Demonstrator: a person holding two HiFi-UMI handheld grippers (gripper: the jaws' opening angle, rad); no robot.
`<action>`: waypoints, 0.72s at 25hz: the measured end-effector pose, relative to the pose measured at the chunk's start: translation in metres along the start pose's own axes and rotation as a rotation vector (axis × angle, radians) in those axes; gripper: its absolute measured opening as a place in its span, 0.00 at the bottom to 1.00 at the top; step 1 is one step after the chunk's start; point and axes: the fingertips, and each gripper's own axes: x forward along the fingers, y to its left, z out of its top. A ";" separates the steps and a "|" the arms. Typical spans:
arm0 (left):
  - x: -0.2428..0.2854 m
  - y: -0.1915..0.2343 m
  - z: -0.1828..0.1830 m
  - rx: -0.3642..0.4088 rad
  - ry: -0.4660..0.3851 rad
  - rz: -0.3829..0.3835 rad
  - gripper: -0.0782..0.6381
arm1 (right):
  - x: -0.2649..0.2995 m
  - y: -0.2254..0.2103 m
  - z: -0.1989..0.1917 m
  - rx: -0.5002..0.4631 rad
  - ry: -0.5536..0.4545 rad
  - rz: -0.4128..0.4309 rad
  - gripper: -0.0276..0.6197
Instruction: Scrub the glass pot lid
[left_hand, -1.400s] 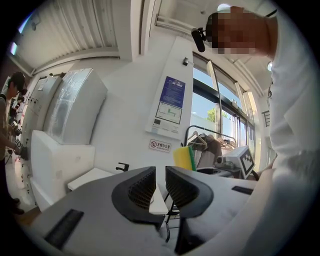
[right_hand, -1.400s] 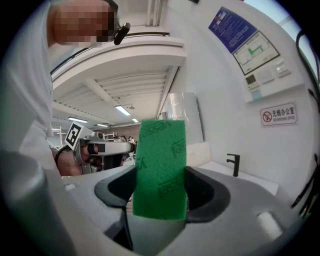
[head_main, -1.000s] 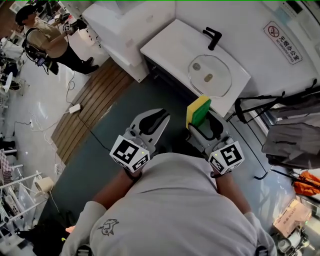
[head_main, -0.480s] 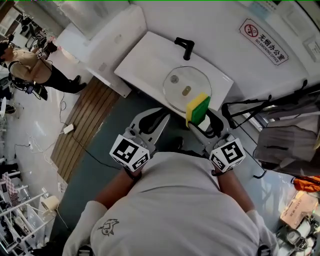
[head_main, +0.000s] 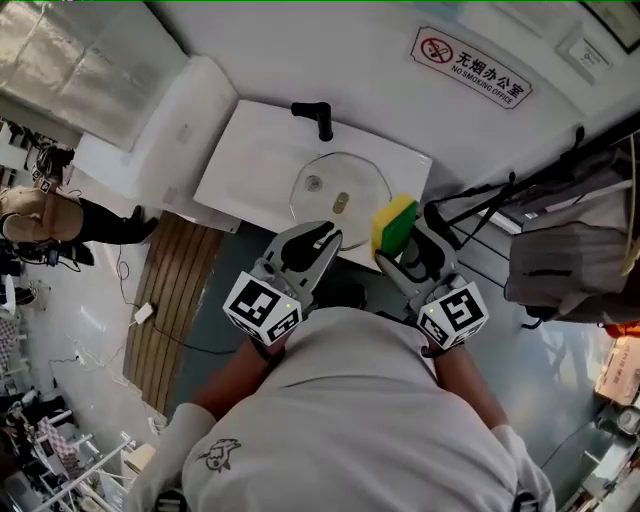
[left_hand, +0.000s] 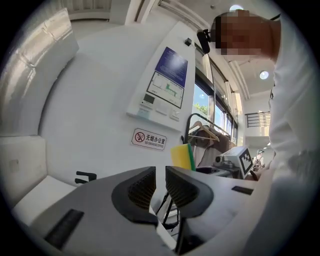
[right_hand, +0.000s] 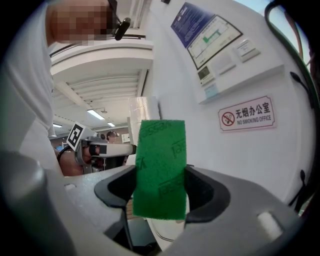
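Observation:
The glass pot lid (head_main: 340, 194) lies flat in the white sink (head_main: 250, 165), just beyond both grippers. A yellow-and-green sponge (head_main: 397, 222) stands upright in my right gripper (head_main: 401, 246), which is shut on it; in the right gripper view the sponge's green face (right_hand: 160, 165) fills the space between the jaws of the right gripper (right_hand: 160, 194). My left gripper (head_main: 316, 240) hovers at the sink's front edge, left of the sponge. The left gripper (left_hand: 160, 181) has its jaws a narrow gap apart with nothing between them. The sponge (left_hand: 182, 156) shows past them.
A black faucet (head_main: 318, 118) stands behind the lid. A no-smoking sign (head_main: 470, 66) hangs on the white wall. A rack with grey garments (head_main: 565, 265) stands at the right. A wooden floor panel (head_main: 175, 290) and a person (head_main: 45, 215) are at the left.
The sink and lid have come closer in the head view, from well ahead to right at the gripper tips. Both grippers advanced together; the sponge stays gripped.

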 end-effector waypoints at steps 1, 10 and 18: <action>0.008 0.002 0.001 0.003 0.009 -0.025 0.19 | 0.000 -0.007 0.000 0.008 -0.003 -0.026 0.50; 0.043 0.052 0.023 0.022 0.060 -0.204 0.19 | 0.040 -0.036 0.013 0.053 -0.025 -0.210 0.50; 0.031 0.129 0.047 0.047 0.078 -0.313 0.19 | 0.104 -0.032 0.026 0.084 -0.044 -0.346 0.50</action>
